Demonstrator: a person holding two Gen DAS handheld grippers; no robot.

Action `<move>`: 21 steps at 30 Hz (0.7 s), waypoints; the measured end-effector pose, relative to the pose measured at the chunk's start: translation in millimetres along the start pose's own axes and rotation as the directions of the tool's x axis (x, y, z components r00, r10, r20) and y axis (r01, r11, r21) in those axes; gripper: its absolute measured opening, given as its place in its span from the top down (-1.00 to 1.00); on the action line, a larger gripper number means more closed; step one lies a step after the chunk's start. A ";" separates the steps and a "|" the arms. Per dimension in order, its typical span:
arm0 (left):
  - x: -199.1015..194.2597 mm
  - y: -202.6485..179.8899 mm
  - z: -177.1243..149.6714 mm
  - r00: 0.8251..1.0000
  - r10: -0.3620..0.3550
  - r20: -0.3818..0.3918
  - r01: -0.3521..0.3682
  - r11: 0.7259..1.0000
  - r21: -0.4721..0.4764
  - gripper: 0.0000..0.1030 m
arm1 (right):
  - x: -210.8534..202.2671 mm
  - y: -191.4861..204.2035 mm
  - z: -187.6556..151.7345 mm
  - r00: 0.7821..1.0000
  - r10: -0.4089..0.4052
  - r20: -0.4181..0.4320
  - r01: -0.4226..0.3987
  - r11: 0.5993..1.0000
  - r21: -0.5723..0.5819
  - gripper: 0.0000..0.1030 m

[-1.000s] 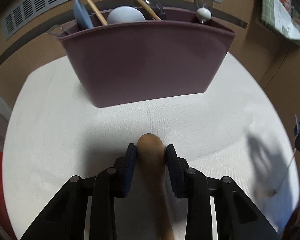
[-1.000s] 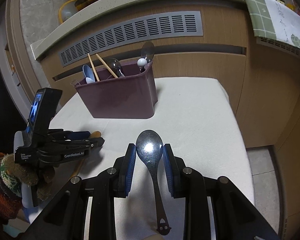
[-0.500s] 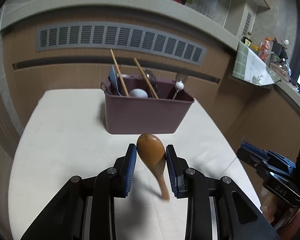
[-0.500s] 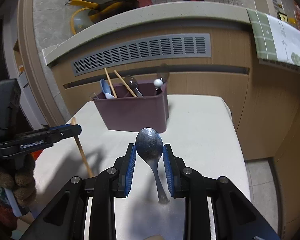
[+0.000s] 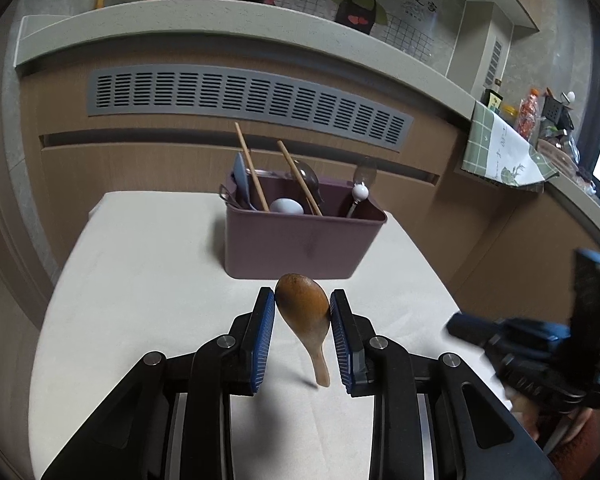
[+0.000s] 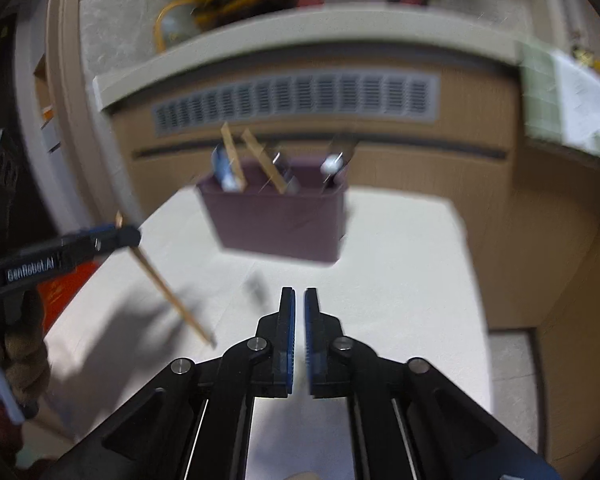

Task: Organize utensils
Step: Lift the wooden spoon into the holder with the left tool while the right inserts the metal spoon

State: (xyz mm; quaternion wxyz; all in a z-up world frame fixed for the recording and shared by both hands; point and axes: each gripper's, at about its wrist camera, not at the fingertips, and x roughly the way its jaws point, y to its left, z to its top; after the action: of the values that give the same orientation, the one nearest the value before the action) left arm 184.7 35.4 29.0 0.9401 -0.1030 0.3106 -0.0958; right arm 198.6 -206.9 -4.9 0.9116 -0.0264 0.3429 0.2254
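Note:
My left gripper (image 5: 302,303) is shut on a wooden spoon (image 5: 303,312), bowl up between the blue pads, handle hanging down above the white table. A purple utensil bin (image 5: 300,242) stands ahead, holding chopsticks, spoons and a white-ball-topped utensil. In the blurred right wrist view my right gripper (image 6: 299,300) is shut, pads nearly touching, with no spoon between them. The bin (image 6: 278,222) is ahead of it. The left gripper (image 6: 112,236) shows at the left with the wooden handle (image 6: 168,292) slanting down.
The white-covered table (image 5: 140,280) ends at a wooden counter front with a grey vent (image 5: 244,98). A green checked cloth (image 5: 500,148) hangs at the right. The right gripper body (image 5: 540,344) is at the right edge of the left wrist view.
The metal spoon that my right gripper held is gone from its jaws, which have closed. The right gripper is moving fast. The left gripper lifted higher with the wooden spoon.

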 end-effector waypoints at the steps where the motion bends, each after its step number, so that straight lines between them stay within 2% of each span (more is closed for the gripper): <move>1: -2.2 3.1 0.5 1.000 0.003 0.005 -0.003 1.000 -0.003 0.43 | 11.4 -2.4 -1.5 0.997 0.052 -0.048 -0.052 0.999 0.002 0.58; 2: -3.3 7.1 1.2 1.000 0.005 0.005 -0.005 1.000 -0.010 0.43 | 20.9 -3.6 -2.3 0.992 0.095 -0.084 -0.095 0.995 -0.005 0.36; 3: -3.7 11.5 1.3 1.000 0.004 0.000 -0.004 1.000 -0.021 0.43 | 28.5 -4.0 -3.0 0.987 0.117 -0.108 -0.120 0.993 -0.014 0.32; 6: -3.5 24.9 -0.1 1.000 -0.004 -0.016 0.003 0.999 -0.054 0.43 | 62.4 -0.5 -2.5 0.973 0.128 -0.191 -0.149 0.984 -0.097 0.31; 10: -3.2 36.7 -2.6 1.000 0.004 -0.021 -0.005 0.997 -0.073 0.43 | 102.9 5.3 1.4 0.962 0.071 -0.265 -0.124 0.975 -0.186 0.31; 14: -1.5 46.3 -2.4 1.000 0.006 -0.025 -0.008 0.996 -0.090 0.43 | 135.1 9.9 6.5 0.943 0.089 -0.321 -0.162 0.965 -0.208 0.32; 16: 0.1 49.4 -2.2 1.000 0.006 -0.029 -0.008 0.996 -0.090 0.43 | 144.4 14.3 12.5 0.945 0.092 -0.313 -0.171 0.957 -0.236 0.32; 19: 1.8 52.1 -2.0 0.999 0.002 -0.033 -0.005 0.996 -0.093 0.43 | 155.8 25.9 18.3 0.950 0.051 -0.307 -0.152 0.936 -0.317 0.32; 21: 1.7 52.2 -2.6 0.999 0.001 -0.035 -0.004 0.996 -0.094 0.43 | 158.4 30.3 19.9 0.957 0.032 -0.290 -0.132 0.934 -0.333 0.40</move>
State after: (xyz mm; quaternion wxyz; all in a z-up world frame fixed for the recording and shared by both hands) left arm 190.5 84.8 12.8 0.9288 -0.1451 0.3311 -0.0818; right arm 302.8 -113.5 -87.3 0.8245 -0.2045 0.4236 0.3145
